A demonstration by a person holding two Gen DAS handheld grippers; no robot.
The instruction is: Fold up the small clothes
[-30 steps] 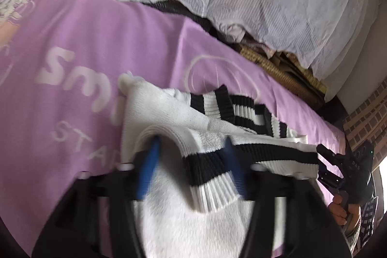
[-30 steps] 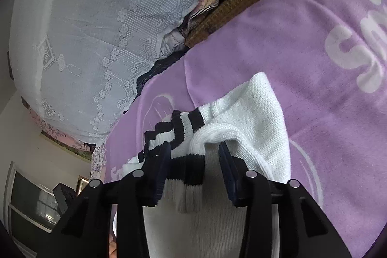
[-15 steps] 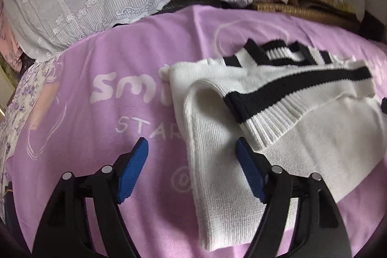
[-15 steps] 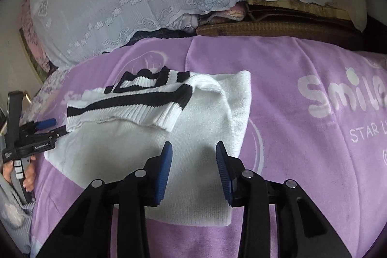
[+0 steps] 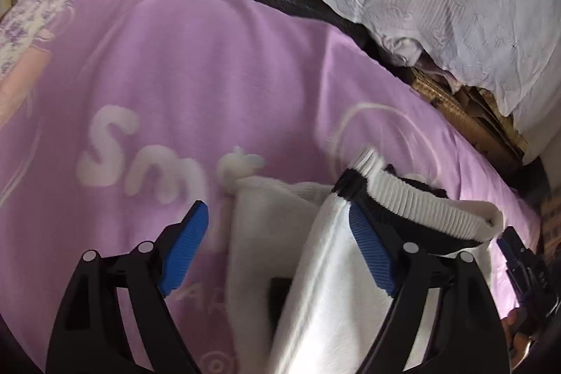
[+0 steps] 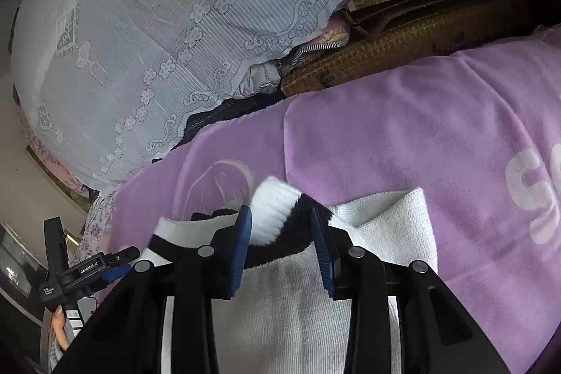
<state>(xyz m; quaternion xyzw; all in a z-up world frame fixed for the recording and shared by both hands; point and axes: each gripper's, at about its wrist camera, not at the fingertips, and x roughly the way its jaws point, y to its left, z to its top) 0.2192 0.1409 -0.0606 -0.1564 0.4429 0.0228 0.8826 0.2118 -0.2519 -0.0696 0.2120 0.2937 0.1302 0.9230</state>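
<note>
You are spreading your left tool over the white sweater lying on the purple blanket, gripping nothing, while your right tool is closing around its raised black-striped hem.

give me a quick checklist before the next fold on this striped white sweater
1. Right gripper lined up on the black-striped ribbed hem: ok, hem sits between its closing jaws.
2. Right pads pressing the hem: cannot tell.
3. Left gripper free to grasp: ok, jaws opening, white sweater between them, unpinched.
4. Sweater lying on the purple blanket: ok.
5. Sweater flat: not ok, hem raised and curled.
6. Lace cloth clear of the sweater: ok.
</note>
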